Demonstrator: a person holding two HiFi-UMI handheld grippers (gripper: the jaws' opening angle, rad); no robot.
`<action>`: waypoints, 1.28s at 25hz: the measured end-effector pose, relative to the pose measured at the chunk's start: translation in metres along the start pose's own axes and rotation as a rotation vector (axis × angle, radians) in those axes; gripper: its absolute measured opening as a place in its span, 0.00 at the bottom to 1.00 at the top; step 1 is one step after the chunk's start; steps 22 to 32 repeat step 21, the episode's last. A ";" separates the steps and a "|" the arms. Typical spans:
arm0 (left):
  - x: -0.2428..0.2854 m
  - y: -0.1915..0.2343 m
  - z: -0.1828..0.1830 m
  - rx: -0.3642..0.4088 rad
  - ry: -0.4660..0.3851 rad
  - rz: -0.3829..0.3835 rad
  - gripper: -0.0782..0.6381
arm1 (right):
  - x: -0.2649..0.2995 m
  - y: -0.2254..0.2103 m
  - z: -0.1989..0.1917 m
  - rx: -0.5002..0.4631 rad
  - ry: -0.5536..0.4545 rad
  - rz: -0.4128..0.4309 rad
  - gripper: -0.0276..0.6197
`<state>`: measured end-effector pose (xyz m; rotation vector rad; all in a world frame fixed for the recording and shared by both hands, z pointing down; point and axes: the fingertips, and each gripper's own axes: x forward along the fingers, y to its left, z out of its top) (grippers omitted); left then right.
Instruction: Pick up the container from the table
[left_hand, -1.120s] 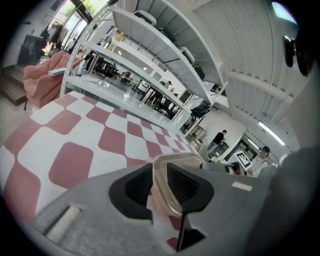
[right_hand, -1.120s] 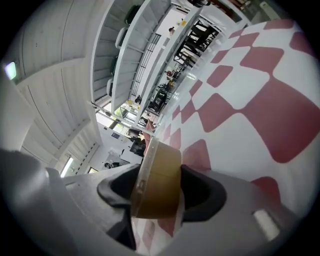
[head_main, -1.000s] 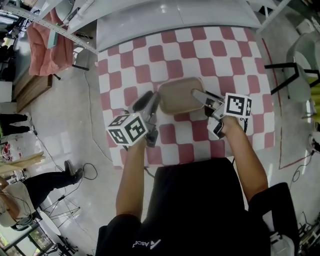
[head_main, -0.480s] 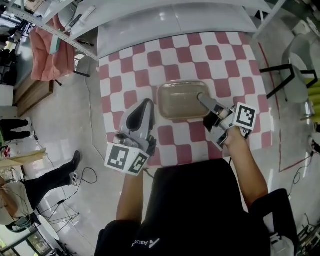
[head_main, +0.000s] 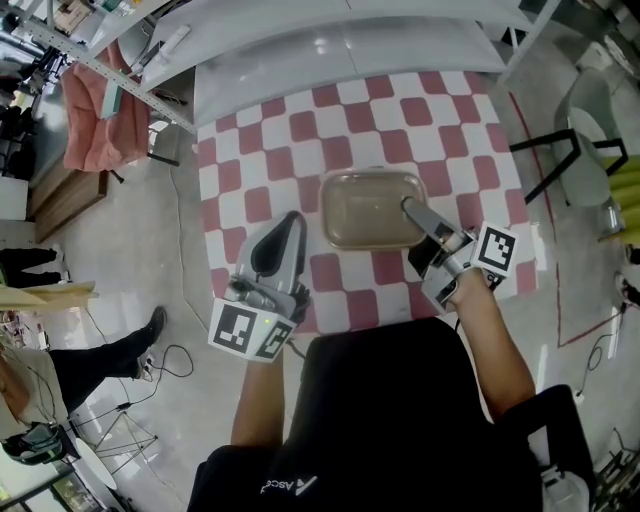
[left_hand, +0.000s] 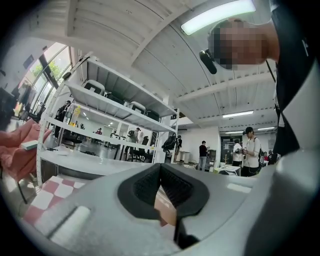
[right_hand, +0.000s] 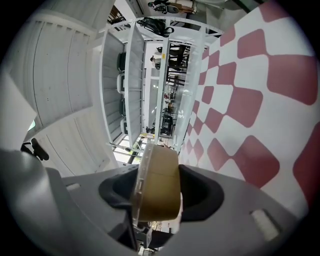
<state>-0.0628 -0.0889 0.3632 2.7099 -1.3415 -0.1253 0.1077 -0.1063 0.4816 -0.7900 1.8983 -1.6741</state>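
One container (head_main: 362, 208) mid-bench (head_main: 450, 130), bare checkered surface all round. Right gripper (head_main: 409, 208) clamps its right rim. Left gripper (head_main: 290, 225) closed, empty, beside it.

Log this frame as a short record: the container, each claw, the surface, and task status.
container: tan rectangular plastic container with a clear rim, at the middle of the red-and-white checkered tablecloth
right: right claw shut on the container's right end, with the wall between the jaws
left: left claw shut with nothing in it, near the cloth's left edge, apart from the container
status: gripped; cannot tell whether it is off the cloth yet
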 end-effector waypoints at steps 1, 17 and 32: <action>0.001 0.000 -0.001 -0.002 0.000 -0.002 0.12 | 0.001 0.001 0.001 -0.004 -0.001 0.003 0.40; 0.003 0.003 -0.002 -0.021 -0.013 0.003 0.12 | 0.008 0.003 0.007 -0.007 0.000 0.022 0.39; 0.002 0.003 -0.004 -0.028 -0.007 0.003 0.12 | 0.008 0.001 0.005 -0.003 -0.002 0.017 0.39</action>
